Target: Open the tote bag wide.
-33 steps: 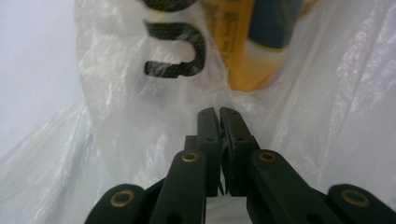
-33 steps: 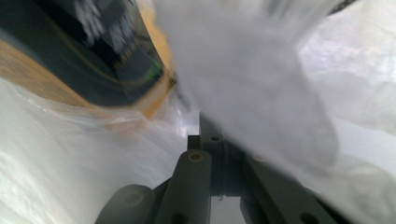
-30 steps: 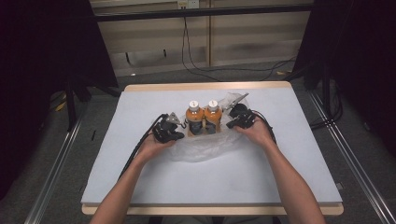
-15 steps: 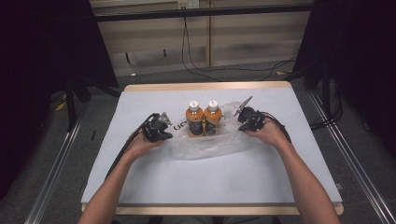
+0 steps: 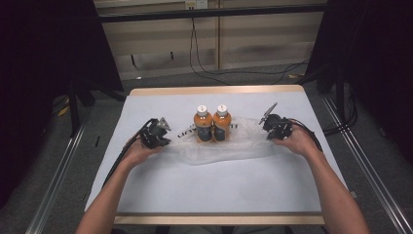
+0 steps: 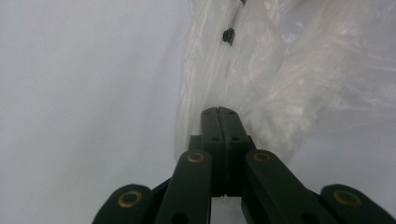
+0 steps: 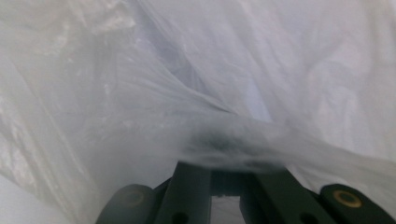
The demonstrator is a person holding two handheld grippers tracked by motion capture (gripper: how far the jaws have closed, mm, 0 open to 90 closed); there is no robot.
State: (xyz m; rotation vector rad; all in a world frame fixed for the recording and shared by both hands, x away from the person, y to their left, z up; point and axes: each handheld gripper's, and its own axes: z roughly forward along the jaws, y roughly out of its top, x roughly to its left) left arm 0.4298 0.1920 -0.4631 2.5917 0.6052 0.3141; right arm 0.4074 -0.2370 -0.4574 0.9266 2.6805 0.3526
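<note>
Two orange drink bottles (image 5: 212,126) with white caps stand side by side at the table's middle, on or inside a clear plastic bag (image 5: 229,146) that lies stretched flat around them. My left gripper (image 5: 164,138) holds the bag's left end. In the left gripper view its jaws (image 6: 218,114) are pressed together on a bunched fold of the bag (image 6: 261,70). My right gripper (image 5: 266,128) is at the bag's right end. In the right gripper view the film (image 7: 140,70) drapes over the jaws' tips (image 7: 225,149), which look closed on it.
The table (image 5: 219,190) has a white cover and a wooden rim at front and back. Metal rails (image 5: 58,195) run along the floor on both sides. Cables (image 5: 204,63) lie on the floor behind the table, and dark curtains hang at left and right.
Both hands have moved apart, the left one leftward and the right one rightward, pulling the bag out wider and flatter around the bottles. The bottles have stayed in place.
</note>
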